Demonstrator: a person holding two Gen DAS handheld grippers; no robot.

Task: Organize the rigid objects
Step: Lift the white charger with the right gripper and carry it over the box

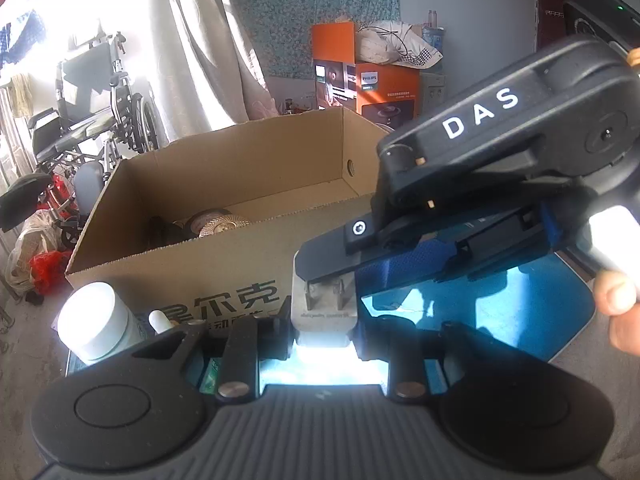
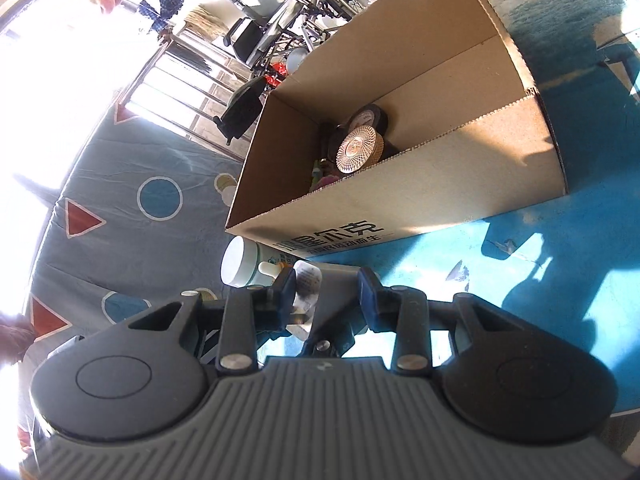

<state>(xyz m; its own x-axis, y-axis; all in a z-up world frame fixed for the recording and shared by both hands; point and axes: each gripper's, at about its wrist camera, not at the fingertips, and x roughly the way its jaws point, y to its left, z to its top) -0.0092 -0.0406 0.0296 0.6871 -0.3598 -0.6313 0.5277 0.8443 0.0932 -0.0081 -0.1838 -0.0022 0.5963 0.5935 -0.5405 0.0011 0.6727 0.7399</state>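
Observation:
A white plug adapter (image 1: 323, 312) with two metal prongs sits between my left gripper's (image 1: 323, 330) fingers, which are shut on it. My right gripper (image 1: 400, 256) reaches in from the right, its fingers around the adapter's top. In the right wrist view my right gripper (image 2: 326, 296) has the same white adapter (image 2: 316, 292) between its fingers; the jaws look partly apart, and contact is unclear. An open cardboard box (image 1: 240, 252) stands just behind, also in the right wrist view (image 2: 420, 196), holding round patterned tins (image 2: 358, 148).
A white-lidded jar (image 1: 94, 320) and a small white bottle (image 1: 160, 320) stand left of the box on the blue patterned mat (image 1: 500, 312). A wheelchair (image 1: 88, 120), curtain and orange carton (image 1: 360, 80) are behind.

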